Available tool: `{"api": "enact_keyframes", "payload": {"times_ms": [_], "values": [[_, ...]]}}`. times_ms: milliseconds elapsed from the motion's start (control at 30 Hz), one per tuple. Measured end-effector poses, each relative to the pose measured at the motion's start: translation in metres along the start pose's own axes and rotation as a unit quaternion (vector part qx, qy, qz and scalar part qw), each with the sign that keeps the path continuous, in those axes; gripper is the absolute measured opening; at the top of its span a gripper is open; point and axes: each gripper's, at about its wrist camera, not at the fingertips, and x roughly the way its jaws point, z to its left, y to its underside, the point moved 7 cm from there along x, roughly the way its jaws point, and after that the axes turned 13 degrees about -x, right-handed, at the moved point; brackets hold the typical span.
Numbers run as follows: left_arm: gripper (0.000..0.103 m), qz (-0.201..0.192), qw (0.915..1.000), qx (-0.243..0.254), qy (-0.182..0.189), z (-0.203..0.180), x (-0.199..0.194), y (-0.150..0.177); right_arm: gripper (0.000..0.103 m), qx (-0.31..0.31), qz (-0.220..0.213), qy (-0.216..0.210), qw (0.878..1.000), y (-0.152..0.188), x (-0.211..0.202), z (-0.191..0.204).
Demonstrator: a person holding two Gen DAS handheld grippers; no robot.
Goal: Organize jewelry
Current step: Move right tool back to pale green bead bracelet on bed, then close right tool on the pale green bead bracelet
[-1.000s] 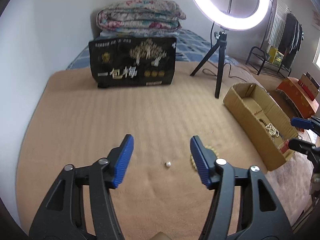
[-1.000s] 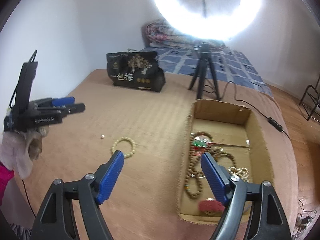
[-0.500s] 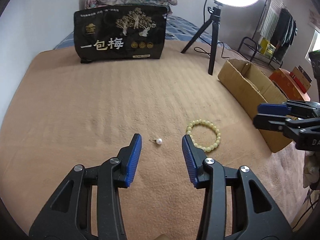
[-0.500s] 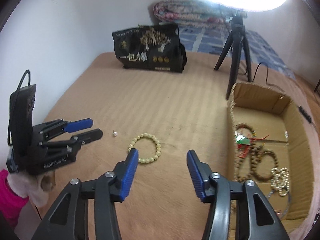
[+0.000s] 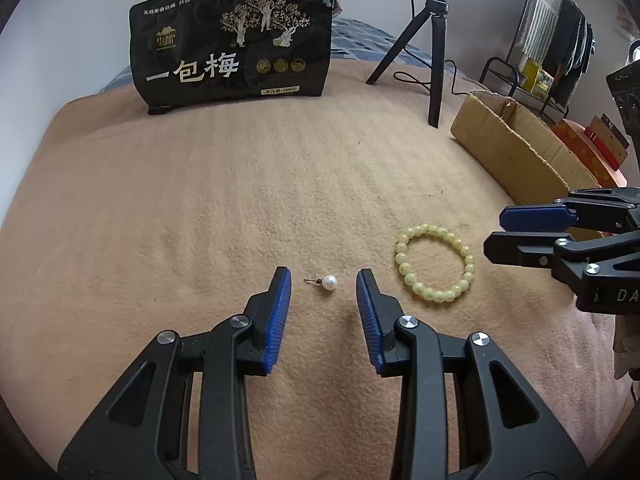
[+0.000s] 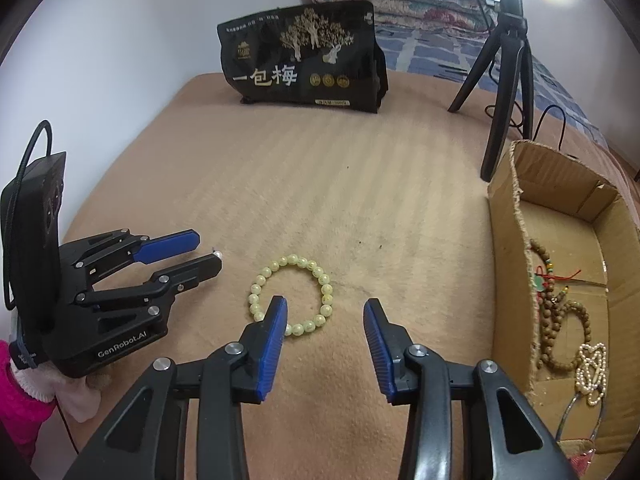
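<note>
A small pearl earring (image 5: 329,282) lies on the tan blanket (image 5: 200,208), just ahead of and between my left gripper's (image 5: 323,278) blue pads. Those jaws are closing, with the pads still clear of the pearl. A pale yellow bead bracelet (image 6: 291,294) lies flat to the pearl's right. My right gripper (image 6: 325,307) hovers low over its near edge, jaws closing, the left pad over the bracelet's near left beads. From the right wrist view the left gripper (image 6: 208,254) sits at the left, with the pearl (image 6: 218,255) at its tip.
An open cardboard box (image 6: 516,216) on the right holds several wooden bead strings and a pearl piece. A black snack bag (image 5: 236,44) stands at the back, a tripod (image 5: 434,52) with a ring light beside it. A pink sleeve (image 6: 20,404) shows at the lower left.
Both grippers have sunk toward the blanket and their jaws have narrowed. The left now brackets the pearl; the right swung left from the box to over the bracelet.
</note>
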Motion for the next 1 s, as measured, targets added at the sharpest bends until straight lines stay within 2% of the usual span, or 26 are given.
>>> {"api": "enact_keyframes", "payload": {"times_ms": [133, 200, 433, 500, 667, 800, 867, 1000], "values": [[0.034, 0.002, 1.0000, 0.000, 0.001, 0.002, 0.004, 0.000, 0.038, 0.000, 0.008, 0.001, 1.000, -0.001, 0.010, 0.000], [0.027, 0.003, 1.0000, 0.000, 0.001, 0.003, 0.006, -0.001, 0.038, 0.002, 0.012, 0.002, 1.000, -0.002, 0.015, 0.000], [0.027, 0.003, 0.9999, 0.010, 0.001, 0.000, 0.011, 0.000, 0.037, 0.002, 0.023, 0.007, 1.000, -0.004, 0.028, -0.002], [0.021, 0.004, 0.9999, 0.016, 0.000, -0.002, 0.013, 0.001, 0.037, 0.000, 0.027, 0.010, 1.000, -0.004, 0.032, -0.002], [0.015, 0.002, 0.9998, 0.022, -0.005, -0.003, 0.015, 0.002, 0.033, 0.005, 0.030, 0.010, 0.999, -0.005, 0.038, -0.004], [0.015, 0.001, 0.9998, 0.019, -0.004, -0.002, 0.015, 0.002, 0.031, 0.001, 0.035, 0.013, 0.999, -0.005, 0.043, -0.003], [0.015, 0.000, 0.9998, 0.020, -0.005, -0.002, 0.016, 0.001, 0.027, 0.001, 0.036, 0.015, 0.999, -0.005, 0.045, -0.003], [0.015, -0.002, 0.9998, 0.018, -0.004, -0.002, 0.014, 0.002, 0.008, 0.001, 0.033, 0.009, 0.999, -0.006, 0.047, -0.002]]}}
